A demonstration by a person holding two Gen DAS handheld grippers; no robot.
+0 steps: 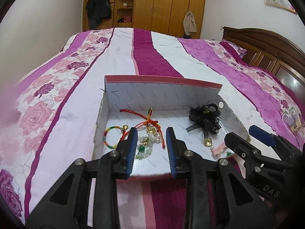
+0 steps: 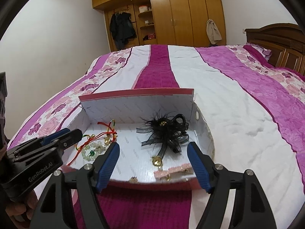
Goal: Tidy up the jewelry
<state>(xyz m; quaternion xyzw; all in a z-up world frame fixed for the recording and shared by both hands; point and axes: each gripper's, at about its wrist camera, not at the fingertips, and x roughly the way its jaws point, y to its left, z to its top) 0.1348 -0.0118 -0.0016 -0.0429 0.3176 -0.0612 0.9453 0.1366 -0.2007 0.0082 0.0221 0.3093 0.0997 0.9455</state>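
I hold a gripper in each hand over an open box (image 1: 200, 95) that sits on the bed (image 1: 122, 61), its lid standing up at the far side. My left gripper (image 1: 151, 135) hangs above the box's left half with its jaws released, a narrow gap between the blue pads and nothing pinched in it; seen through that gap are the bead bracelet (image 1: 146, 148) with its green stone and the red cord (image 1: 144, 123), both lying loose on the white floor of the box. Just left of my left finger lies the striped bangle (image 1: 112, 138), flat and close to the box's left wall. My right gripper (image 2: 153, 152) hovers over the right half, its jaws spread wide and empty (the pads stand well apart, one on each side of the black bow (image 2: 167, 131)), and they touch neither it nor anything else that I can see. The bow rests toward the far right corner, its ribbon tails trailing forward to a gold pendant (image 2: 157, 161). Near the front edge lies a pink clip (image 2: 174, 171), partly behind my right finger. Beyond the bed stands a wardrobe (image 2: 181, 15).
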